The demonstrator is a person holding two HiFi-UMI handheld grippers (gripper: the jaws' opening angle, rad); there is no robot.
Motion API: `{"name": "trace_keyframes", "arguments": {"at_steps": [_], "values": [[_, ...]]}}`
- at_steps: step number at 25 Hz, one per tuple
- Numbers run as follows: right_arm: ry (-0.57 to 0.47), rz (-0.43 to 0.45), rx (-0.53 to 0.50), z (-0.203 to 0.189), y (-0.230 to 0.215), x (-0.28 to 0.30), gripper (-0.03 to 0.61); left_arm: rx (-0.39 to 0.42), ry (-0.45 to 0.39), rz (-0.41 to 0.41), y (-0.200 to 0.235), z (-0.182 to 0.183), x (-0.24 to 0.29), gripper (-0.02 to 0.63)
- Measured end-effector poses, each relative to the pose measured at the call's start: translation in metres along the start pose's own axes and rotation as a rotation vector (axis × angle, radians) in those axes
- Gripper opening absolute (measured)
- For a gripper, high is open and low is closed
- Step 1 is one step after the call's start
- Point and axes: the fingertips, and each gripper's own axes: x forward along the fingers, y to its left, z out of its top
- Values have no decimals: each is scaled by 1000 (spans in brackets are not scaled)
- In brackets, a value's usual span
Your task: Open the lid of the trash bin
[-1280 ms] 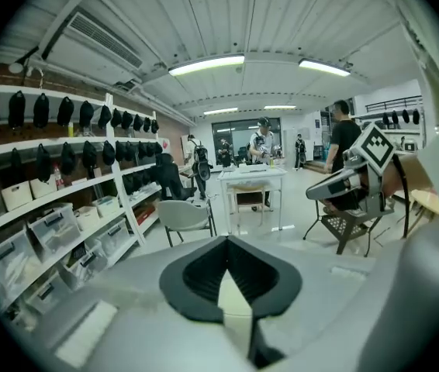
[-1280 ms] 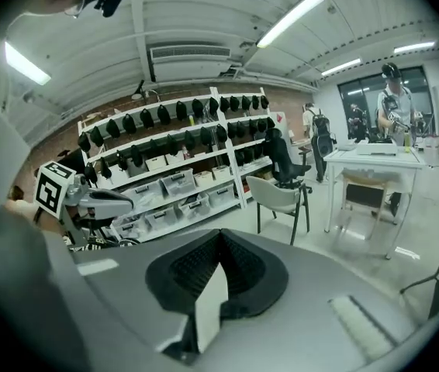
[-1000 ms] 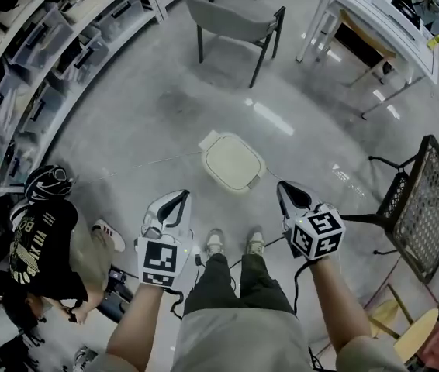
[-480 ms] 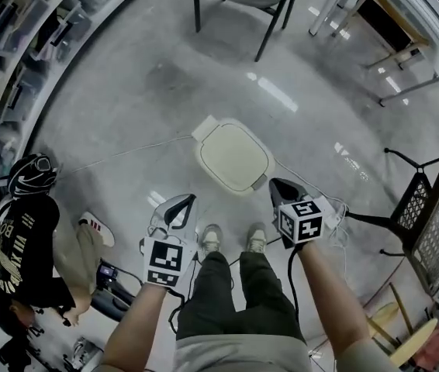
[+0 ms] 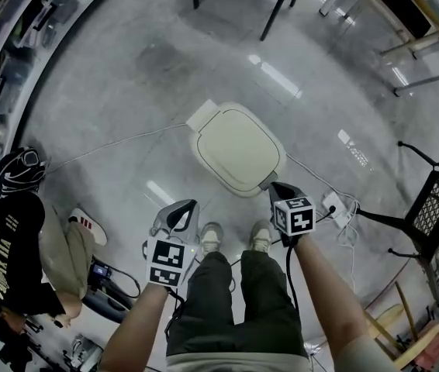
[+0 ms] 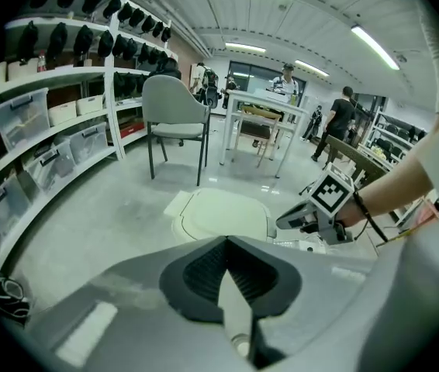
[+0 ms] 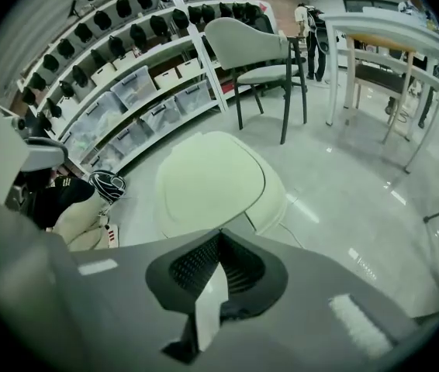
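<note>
The trash bin [image 5: 239, 149] stands on the floor in front of my feet, its rounded cream lid closed and flat. My right gripper [image 5: 279, 190] is shut, with its tip right at the lid's near right edge; contact is unclear. My left gripper [image 5: 181, 210] is also shut and hangs lower, to the left of the bin and apart from it. In the left gripper view the bin [image 6: 223, 214] lies just past the shut left gripper [image 6: 227, 240], with the right gripper [image 6: 309, 214] beside it. The right gripper view has the lid [image 7: 208, 180] directly ahead of the shut right gripper [image 7: 219, 233].
A person [image 5: 25, 231] crouches on the floor at the left. A white power strip [image 5: 333, 205] and cables lie right of the bin. A grey chair [image 7: 258, 53] stands beyond it, shelves [image 5: 2, 37] curve along the left, and a black mesh chair [image 5: 437, 208] is at the right.
The bin has grown larger and nearer in the head view. My right gripper has moved forward to the lid's near right edge. Both grippers stay shut.
</note>
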Motion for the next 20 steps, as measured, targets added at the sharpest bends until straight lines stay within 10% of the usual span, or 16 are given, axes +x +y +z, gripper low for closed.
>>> {"name": "trace_keyframes", "arguments": {"at_steps": [11, 20], "values": [[20, -18, -3, -7, 0, 15, 5, -74, 23, 10, 13, -29, -5, 3], [-116, 30, -64, 61, 65, -93, 3, -41, -60, 26, 11, 43, -78, 3]]}}
